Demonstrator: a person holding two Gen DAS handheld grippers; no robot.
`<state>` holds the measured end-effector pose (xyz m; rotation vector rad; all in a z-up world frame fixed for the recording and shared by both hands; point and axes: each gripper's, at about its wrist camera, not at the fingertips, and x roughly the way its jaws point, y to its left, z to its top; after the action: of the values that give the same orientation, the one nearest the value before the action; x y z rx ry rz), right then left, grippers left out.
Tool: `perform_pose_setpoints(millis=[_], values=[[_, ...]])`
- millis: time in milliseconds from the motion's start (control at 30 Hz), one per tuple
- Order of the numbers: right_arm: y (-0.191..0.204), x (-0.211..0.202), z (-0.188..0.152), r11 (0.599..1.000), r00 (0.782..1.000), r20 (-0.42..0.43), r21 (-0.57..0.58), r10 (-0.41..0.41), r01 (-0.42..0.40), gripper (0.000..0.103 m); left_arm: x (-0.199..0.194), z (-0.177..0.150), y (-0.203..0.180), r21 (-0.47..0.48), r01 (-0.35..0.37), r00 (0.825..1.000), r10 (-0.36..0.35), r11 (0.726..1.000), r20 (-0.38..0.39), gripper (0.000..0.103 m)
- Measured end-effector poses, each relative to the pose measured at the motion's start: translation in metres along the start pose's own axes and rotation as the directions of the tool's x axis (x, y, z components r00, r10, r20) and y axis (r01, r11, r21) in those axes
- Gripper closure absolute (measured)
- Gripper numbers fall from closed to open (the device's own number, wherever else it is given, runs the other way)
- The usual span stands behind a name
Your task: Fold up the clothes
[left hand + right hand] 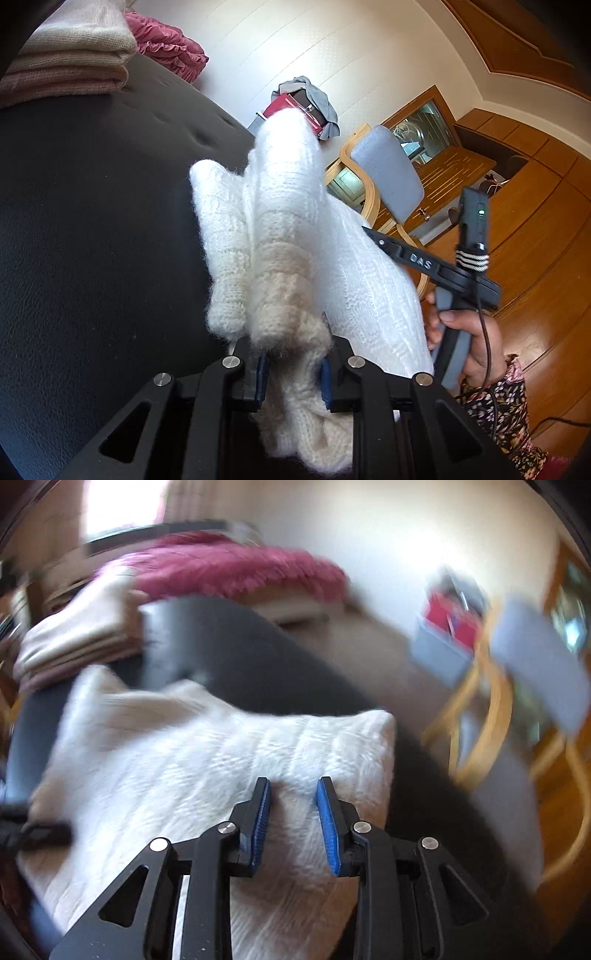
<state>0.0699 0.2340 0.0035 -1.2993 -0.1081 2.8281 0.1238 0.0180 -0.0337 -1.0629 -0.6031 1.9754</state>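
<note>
Dark leather couch (92, 221) fills the near side of the room, with a stack of folded knits (66, 55) at its ten o'clock corner, likely the finished pile. Over the cushion, the left gripper (291, 365) is clamped on a bunched fold of the white knitted sweater (280, 229), probably holding it up so the cloth hangs straight. Beside it the right gripper (293, 794) has its blue pads (328, 823) apart with nothing between them, poised over the sweater's flat panel, seemingly ready to take an edge. At two o'clock stands a grey chair (388, 173).
</note>
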Motion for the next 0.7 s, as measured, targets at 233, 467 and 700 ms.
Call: perform_pose_setpoints(millis=[233,467,700], values=[[-0.012,0.0,-0.025,0.984,0.991,0.132,0.179,-0.014,-0.01,0.074,-0.004,0.002,0.002,-0.032,0.018,1.0,-0.017,0.999,0.01,0.078],[-0.009,-0.004,-0.037,0.979,0.976,0.218,0.203,-0.015,-0.03,0.072,-0.056,0.033,-0.074,0.183,-0.195,0.965,0.154,0.964,0.214,0.079],[-0.004,-0.005,-0.031,0.982,0.971,0.236,0.191,-0.045,-0.001,0.07,-0.031,0.055,-0.13,0.3,-0.31,0.94,0.242,0.902,0.241,0.079]])
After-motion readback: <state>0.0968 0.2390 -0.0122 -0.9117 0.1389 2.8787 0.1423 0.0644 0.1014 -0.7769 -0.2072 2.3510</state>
